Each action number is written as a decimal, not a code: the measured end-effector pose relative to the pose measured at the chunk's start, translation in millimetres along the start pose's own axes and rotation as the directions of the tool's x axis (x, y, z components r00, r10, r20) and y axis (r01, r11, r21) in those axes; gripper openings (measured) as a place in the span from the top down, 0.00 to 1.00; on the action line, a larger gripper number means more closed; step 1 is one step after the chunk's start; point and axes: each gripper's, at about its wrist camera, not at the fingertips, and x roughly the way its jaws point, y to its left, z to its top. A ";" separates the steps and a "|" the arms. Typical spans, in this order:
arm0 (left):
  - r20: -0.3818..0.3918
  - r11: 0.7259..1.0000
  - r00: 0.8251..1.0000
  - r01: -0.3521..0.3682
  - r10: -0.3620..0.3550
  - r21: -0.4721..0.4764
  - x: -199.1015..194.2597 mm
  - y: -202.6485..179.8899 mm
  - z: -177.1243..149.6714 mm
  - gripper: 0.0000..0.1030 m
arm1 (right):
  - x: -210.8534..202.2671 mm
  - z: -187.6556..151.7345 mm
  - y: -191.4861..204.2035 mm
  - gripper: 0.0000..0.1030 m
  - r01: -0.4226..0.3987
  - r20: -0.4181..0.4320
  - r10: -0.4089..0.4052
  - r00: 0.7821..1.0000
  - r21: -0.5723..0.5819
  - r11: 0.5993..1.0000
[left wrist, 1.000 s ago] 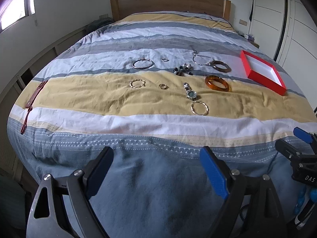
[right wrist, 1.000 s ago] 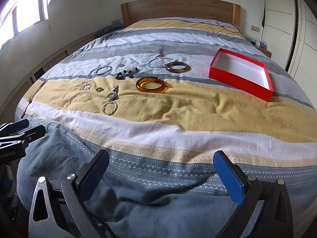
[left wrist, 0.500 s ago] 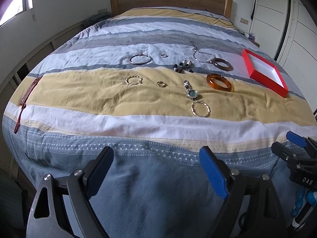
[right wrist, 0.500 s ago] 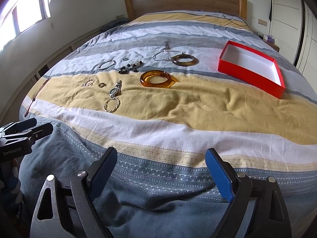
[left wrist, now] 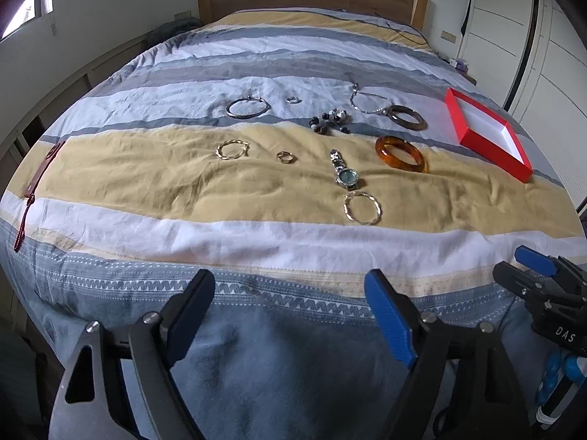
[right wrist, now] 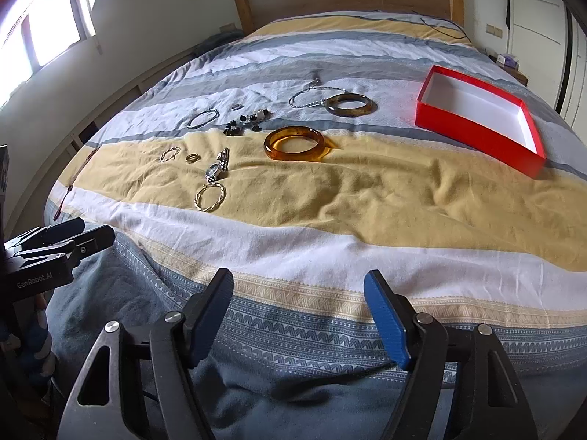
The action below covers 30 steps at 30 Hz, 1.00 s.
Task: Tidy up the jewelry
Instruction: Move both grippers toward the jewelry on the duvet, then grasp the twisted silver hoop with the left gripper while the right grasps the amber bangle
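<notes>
Jewelry on the bed (left wrist: 256,190) mid-frame counts two bangles, three bracelets, two rings, one watch (left wrist: 345,175), while left gripper (left wrist: 290,315) and right gripper (right wrist: 299,310) are closing, both empty.

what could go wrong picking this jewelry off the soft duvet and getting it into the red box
The small gold ring lies flat in wrinkled bedding, so fingers may pinch cloth with it. The watch nearly touches the twisted gold bangle; grabbing one may drag the other. The red box sits on soft bedding and could tip if bumped.
</notes>
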 end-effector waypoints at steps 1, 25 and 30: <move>-0.006 1.000 1.000 -0.002 0.002 0.002 2.2 -0.7 0.7 0.26 | 1.3 0.9 -0.2 0.32 -0.004 -0.002 0.004 1.000 0.001 1.000; -0.145 0.980 0.973 0.165 -0.180 -0.109 87.1 -27.6 47.8 0.62 | 40.2 46.4 -25.6 0.39 -0.036 0.001 0.036 0.999 0.005 0.999; -0.179 0.982 0.970 0.145 -0.165 -0.119 107.3 -29.2 48.8 0.64 | 59.6 70.3 -33.1 0.40 -0.050 0.007 0.049 0.999 0.012 0.999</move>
